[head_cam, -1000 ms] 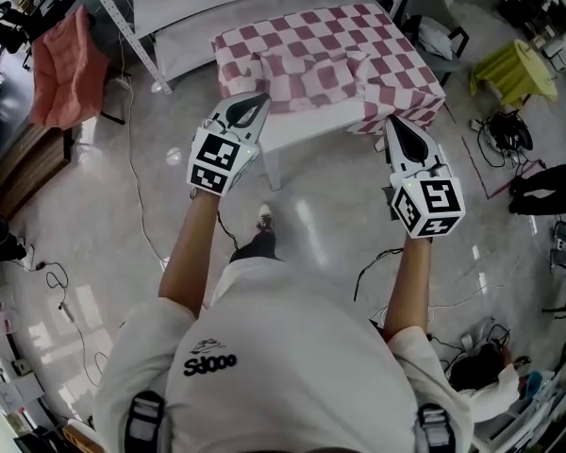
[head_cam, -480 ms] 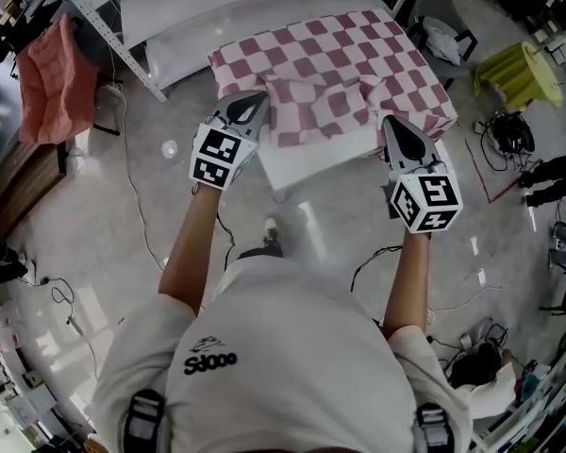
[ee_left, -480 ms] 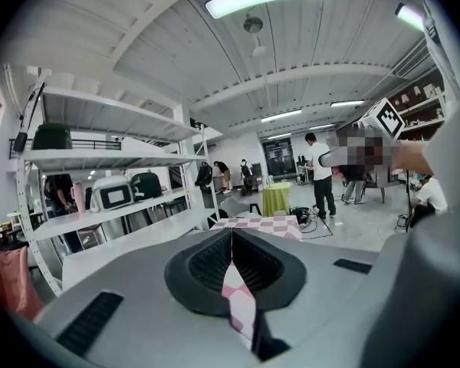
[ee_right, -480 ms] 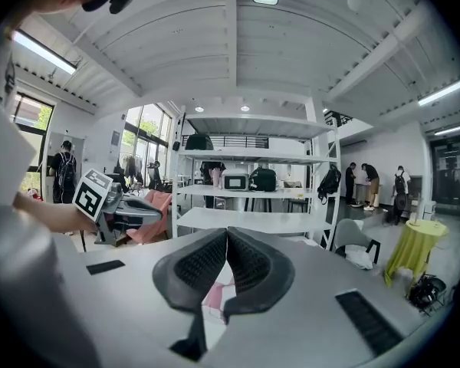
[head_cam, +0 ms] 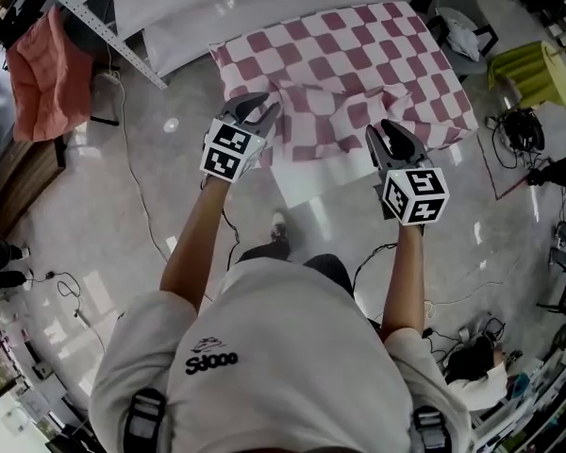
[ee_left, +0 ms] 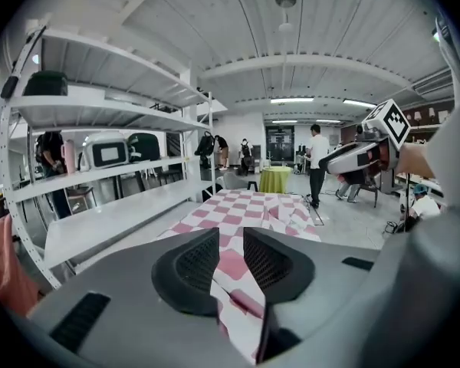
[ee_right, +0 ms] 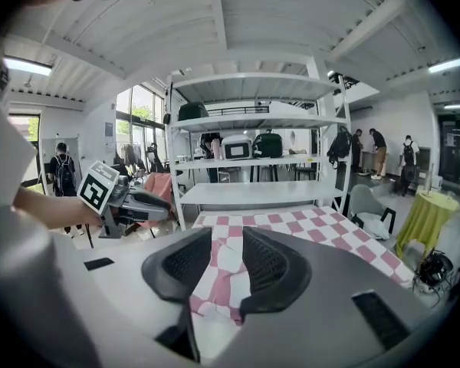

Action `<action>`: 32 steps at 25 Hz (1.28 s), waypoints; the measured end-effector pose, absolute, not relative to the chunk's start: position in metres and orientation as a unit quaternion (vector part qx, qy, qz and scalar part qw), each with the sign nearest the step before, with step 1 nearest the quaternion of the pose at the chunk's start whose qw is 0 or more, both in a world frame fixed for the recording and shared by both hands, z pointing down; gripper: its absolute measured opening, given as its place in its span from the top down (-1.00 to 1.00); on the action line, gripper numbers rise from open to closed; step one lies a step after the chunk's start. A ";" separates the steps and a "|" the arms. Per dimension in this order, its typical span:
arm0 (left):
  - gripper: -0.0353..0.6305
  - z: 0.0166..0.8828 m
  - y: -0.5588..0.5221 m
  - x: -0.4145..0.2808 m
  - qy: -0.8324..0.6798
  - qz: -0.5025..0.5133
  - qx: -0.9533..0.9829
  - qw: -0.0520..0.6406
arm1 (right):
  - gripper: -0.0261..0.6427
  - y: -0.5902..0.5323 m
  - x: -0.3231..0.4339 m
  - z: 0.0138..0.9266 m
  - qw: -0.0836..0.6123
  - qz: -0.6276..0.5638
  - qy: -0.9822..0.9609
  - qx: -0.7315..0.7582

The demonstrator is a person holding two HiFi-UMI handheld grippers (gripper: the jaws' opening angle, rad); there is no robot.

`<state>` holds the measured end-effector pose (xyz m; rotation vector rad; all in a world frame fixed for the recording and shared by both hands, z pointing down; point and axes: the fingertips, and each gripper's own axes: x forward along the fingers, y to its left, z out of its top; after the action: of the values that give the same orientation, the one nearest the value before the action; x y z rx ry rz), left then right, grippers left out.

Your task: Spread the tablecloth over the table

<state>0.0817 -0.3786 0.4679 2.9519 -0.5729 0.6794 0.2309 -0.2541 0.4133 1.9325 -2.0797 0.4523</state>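
1. Tablecloth (head_cam: pixel 358 55), pink-and-white checked, lies over most of the table (head_cam: pixel 307 170); its near edge is rumpled and stops short, so a bare white strip of table shows on the person's side
2. Left tool (head_cam: pixel 261 105) sits at the cloth's near-left corner; its jaws have just been opening and stand a little apart, with a fold of cloth lying loose in the gap rather than pinched; judging by that, the corner is being let go, so this tool should draw straight back and slightly up, so the pads do not drag the fold along
3. Between the two tools the cloth is bunched into ridges; the likely fix is to take the hem again near both corners and pull evenly toward the person, with both hands level so the checks sit square to the table
4. Right tool (head_cam: pixel 385 128) is at the near-right part of the hem; its jaws have just been opening too and stand clearly apart, with cloth showing in the gap but not gripped
5. At the right side the cloth already hangs over the table's edge, so too strong a pull from the left could slide it askew; that overhang is worth watching while smoothing
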 end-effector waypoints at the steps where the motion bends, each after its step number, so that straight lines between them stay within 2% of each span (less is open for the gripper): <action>1: 0.56 0.477 -0.383 0.084 -0.181 0.227 0.956 0.037 | 0.46 -0.262 0.230 0.424 0.137 0.166 -0.718 0.662; 5: 0.50 0.513 -0.387 0.098 -0.158 0.239 0.954 0.090 | 0.39 -0.282 0.226 0.472 0.159 0.206 -0.720 0.643; 11: 0.29 0.576 -0.399 0.130 -0.134 0.278 0.940 0.145 | 0.33 -0.318 0.239 0.534 0.178 0.252 -0.725 0.615; 13: 0.18 0.598 -0.396 0.138 -0.126 0.296 0.932 0.165 | 0.30 -0.328 0.242 0.556 0.188 0.271 -0.731 0.597; 15: -0.06 0.619 -0.388 0.143 -0.110 0.320 0.924 0.176 | 0.26 -0.333 0.241 0.579 0.206 0.286 -0.738 0.575; 16: -0.09 0.628 -0.386 0.145 -0.103 0.331 0.921 0.177 | 0.24 -0.335 0.240 0.590 0.215 0.291 -0.741 0.565; 27: -0.16 0.697 -0.387 0.153 -0.085 0.397 0.890 0.206 | 0.15 -0.352 0.233 0.665 0.248 0.337 -0.756 0.504; 32: -0.16 0.712 -0.393 0.155 -0.106 0.419 0.885 0.172 | 0.15 -0.356 0.231 0.684 0.261 0.348 -0.754 0.492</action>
<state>0.1546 -0.3927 0.7116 2.5129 -0.2997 1.1893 0.2310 -0.3556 0.6840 1.3324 -2.0421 0.9423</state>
